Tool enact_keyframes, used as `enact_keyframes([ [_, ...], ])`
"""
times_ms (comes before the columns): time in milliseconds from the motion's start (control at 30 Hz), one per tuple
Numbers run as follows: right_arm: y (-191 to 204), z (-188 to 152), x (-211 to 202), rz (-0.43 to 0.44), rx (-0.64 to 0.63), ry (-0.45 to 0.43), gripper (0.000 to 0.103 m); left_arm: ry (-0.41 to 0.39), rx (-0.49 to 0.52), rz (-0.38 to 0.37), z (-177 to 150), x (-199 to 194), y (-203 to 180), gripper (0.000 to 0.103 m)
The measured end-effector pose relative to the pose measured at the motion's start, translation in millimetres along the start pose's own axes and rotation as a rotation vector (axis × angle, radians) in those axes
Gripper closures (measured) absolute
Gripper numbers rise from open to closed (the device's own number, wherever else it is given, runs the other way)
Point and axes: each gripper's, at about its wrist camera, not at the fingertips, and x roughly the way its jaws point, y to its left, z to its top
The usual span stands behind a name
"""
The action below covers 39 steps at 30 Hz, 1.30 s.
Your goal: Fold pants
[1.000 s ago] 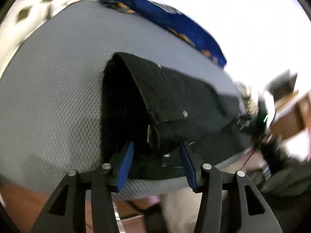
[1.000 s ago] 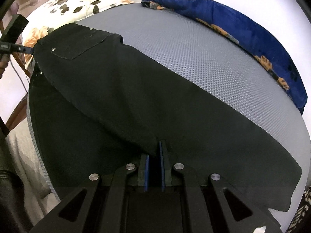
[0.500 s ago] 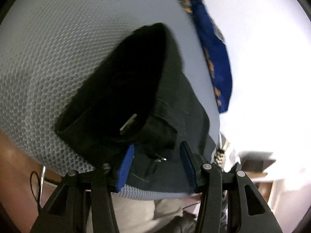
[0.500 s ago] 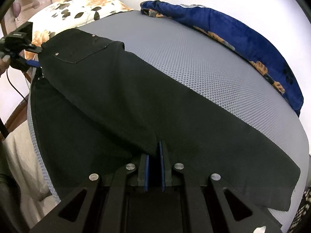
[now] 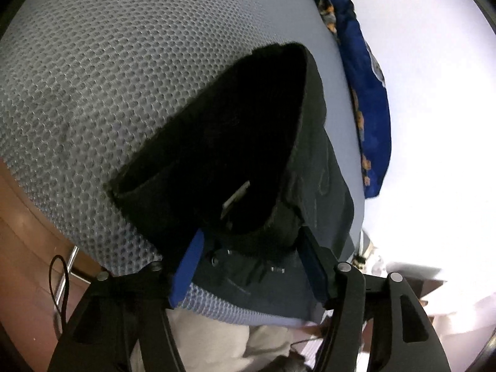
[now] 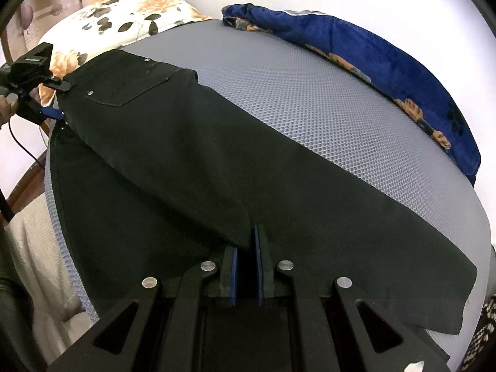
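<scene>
Black pants [image 6: 235,167] lie on a grey mesh mattress [image 6: 325,99], one leg folded over the other. My right gripper [image 6: 246,241] is shut on the hem of the upper leg near the bed's front edge. My left gripper [image 5: 251,248] is open, its blue pads either side of the bunched waistband [image 5: 266,226], which gapes open toward the camera. In the right wrist view the left gripper [image 6: 46,99] shows at the far left by the waistband, held in a hand.
A blue floral blanket [image 6: 372,52] lies along the far side by the white wall. A floral pillow [image 6: 117,15] sits at the head of the bed. A wooden bed frame [image 5: 28,248] and a cable [image 5: 59,282] are below the mattress edge.
My left gripper has swung round the waistband, closer and tilted, and stays open. The upper waist has shifted slightly across the bed. My right gripper keeps its grip on the hem.
</scene>
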Motion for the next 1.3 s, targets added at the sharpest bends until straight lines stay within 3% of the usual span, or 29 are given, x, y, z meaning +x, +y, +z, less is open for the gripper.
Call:
enact_keyframes([
  [67, 0, 0, 0, -0.001, 0.005, -0.003, 0.095, -0.008, -0.003, 0.003, 6, 0, 0, 0.041],
  [133, 0, 0, -1, -0.001, 0.009, -0.008, 0.095, -0.019, 0.029, 0.04, 9, 1, -7, 0.061],
  [233, 1, -1, -8, -0.008, 0.014, -0.025, 0.095, -0.021, 0.13, 0.069, 13, -1, -29, 0.071],
  [333, 8, -2, -19, -0.007, 0.017, -0.046, 0.095, -0.049, 0.216, 0.052, 22, -17, -48, 0.072],
  [400, 18, -5, -26, 0.005, 0.017, -0.057, 0.095, -0.069, 0.31, 0.051, 27, -28, -62, 0.072],
  [500, 33, -12, -28, 0.034, 0.017, -0.052, 0.095, -0.079, 0.457, 0.115, 28, -32, -67, 0.072],
  [667, 45, -30, -14, 0.091, 0.047, -0.001, 0.095, 0.023, 0.459, 0.175, 28, -12, -21, 0.072],
  [767, 50, -34, -9, 0.106, 0.048, 0.029, 0.095, 0.007, 0.489, 0.144, 22, -15, -12, 0.072],
  [967, 56, -42, -10, 0.177, 0.069, 0.063, 0.095, -0.013, 0.619, 0.238, 10, -15, -23, 0.068],
  [1133, 54, -49, -3, 0.196, 0.119, 0.075, 0.094, -0.107, 0.708, 0.331, -6, -27, -34, 0.043],
  [1233, 55, -49, -3, 0.197, 0.115, 0.078, 0.091, -0.172, 0.759, 0.378, -15, -46, -38, 0.042],
  [1300, 56, -48, -3, 0.193, 0.115, 0.078, 0.09, -0.245, 0.843, 0.416, -32, -53, -55, 0.042],
])
